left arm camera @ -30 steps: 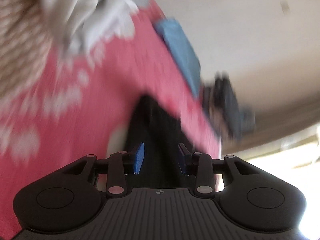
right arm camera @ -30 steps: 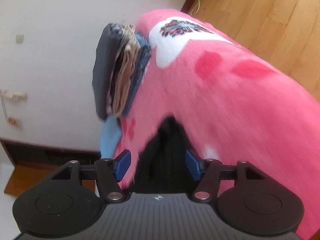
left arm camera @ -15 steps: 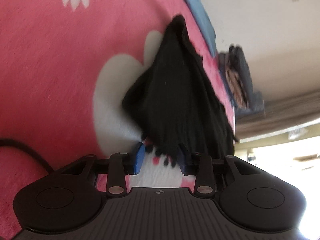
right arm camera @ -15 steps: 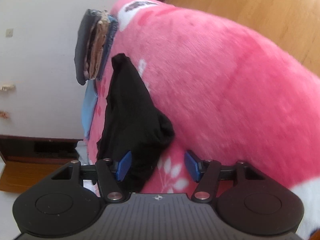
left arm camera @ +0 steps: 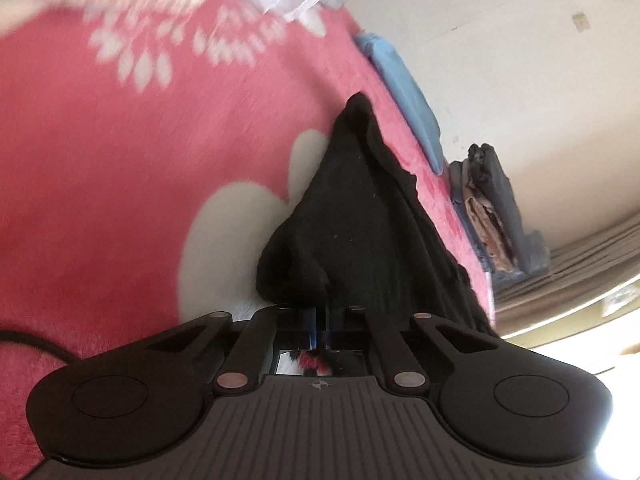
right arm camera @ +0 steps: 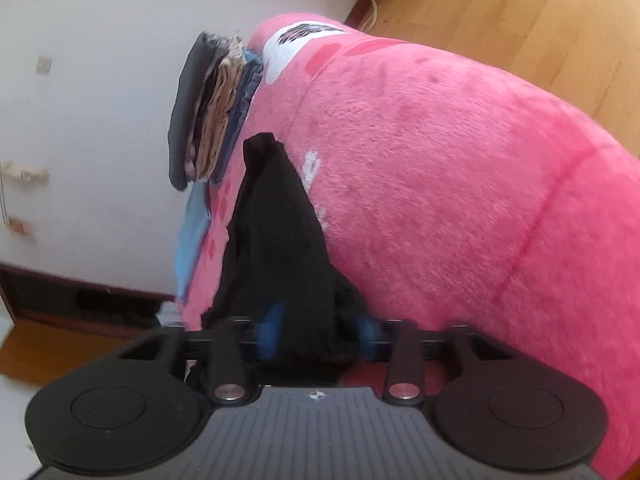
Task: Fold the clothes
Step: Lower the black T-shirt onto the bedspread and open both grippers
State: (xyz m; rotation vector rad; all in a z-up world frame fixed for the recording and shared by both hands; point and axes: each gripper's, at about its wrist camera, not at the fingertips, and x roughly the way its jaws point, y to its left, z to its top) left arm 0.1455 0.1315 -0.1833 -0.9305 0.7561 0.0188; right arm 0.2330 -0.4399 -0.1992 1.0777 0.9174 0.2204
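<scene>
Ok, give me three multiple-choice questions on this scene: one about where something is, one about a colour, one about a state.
1. Where is the folded stack?
A. on the floor
B. on the blanket, by the wall
C. in a drawer

2. The blanket is mostly:
A. green
B. grey
C. pink

3. The left gripper is:
A. shut on the black garment
B. wide open
C. shut on a blue cloth

Answers:
1 B, the stack sits at the blanket's edge next to the wall.
2 C, it is pink with white flower shapes.
3 A, its pads meet on the black garment's near edge.
</scene>
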